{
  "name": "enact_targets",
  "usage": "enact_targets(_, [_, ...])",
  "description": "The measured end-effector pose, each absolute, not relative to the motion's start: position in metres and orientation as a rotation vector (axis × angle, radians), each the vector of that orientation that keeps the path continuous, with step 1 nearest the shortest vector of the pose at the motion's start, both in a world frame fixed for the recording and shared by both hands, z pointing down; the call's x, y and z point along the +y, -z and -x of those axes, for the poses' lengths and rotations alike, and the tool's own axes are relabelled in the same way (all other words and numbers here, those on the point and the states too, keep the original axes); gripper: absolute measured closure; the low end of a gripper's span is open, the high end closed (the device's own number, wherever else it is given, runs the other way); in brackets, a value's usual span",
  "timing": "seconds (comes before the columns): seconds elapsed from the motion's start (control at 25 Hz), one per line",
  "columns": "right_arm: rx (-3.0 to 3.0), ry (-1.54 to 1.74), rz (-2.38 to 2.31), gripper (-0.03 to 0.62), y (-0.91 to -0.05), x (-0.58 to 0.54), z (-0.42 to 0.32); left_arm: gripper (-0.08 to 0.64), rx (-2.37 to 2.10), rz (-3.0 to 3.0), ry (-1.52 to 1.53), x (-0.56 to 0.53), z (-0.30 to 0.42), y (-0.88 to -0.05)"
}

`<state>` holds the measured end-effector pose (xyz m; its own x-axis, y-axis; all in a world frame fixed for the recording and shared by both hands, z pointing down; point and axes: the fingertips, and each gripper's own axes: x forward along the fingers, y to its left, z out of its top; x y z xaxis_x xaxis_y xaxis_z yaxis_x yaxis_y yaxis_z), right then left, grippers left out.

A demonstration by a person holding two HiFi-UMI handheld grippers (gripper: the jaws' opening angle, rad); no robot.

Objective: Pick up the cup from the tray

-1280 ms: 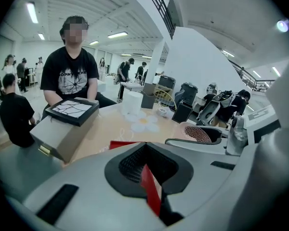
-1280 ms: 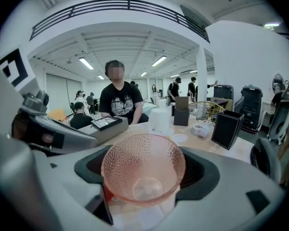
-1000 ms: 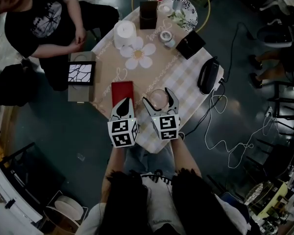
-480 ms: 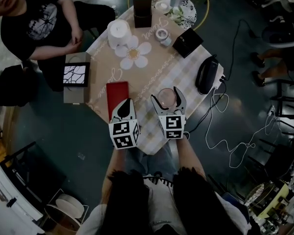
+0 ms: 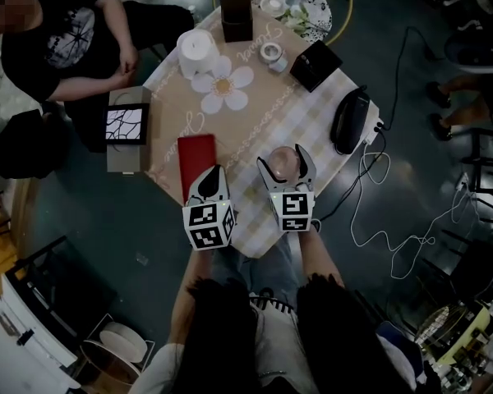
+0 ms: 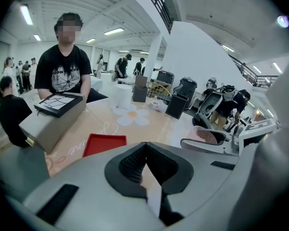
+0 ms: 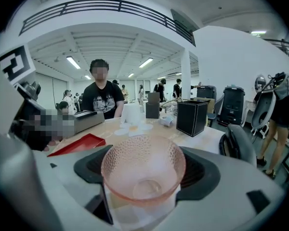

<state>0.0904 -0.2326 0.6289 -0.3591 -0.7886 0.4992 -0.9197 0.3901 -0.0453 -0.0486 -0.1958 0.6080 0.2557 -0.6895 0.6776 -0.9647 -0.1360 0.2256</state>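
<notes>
Table [image 5: 306,120]: patterned cloth; carries all items below.
Tray [image 5: 196,159]: red, flat, near the table's near edge, left of centre.
Left gripper [image 5: 209,174]: over the tray's near end; jaws closed tip to tip, nothing between them.
Right gripper [image 5: 285,162]: at the near edge, right of the tray; jaws wide apart, gripping the cup by its sides.
Cup [image 7: 143,170]: pink textured glass, upright, mouth up; between the right gripper's pads, clear of the tray, just to its right.
</notes>
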Motion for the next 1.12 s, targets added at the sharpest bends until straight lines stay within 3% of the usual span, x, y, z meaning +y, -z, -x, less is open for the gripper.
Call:
enact_targets(0.56, [-2.316,-0.393,-1.456,0.176,-0.593,-0.228,-0.097,0.555,-1.349,-1.936,-0.591,-0.181,0.024,-0.613])
enact_targets(1.12, [-2.335,-0.388,-1.543,0.178,-0.512,-0.215,-0.089,0.555,-1.417,-2.077,-0.482,-0.185,0.029,-0.54])
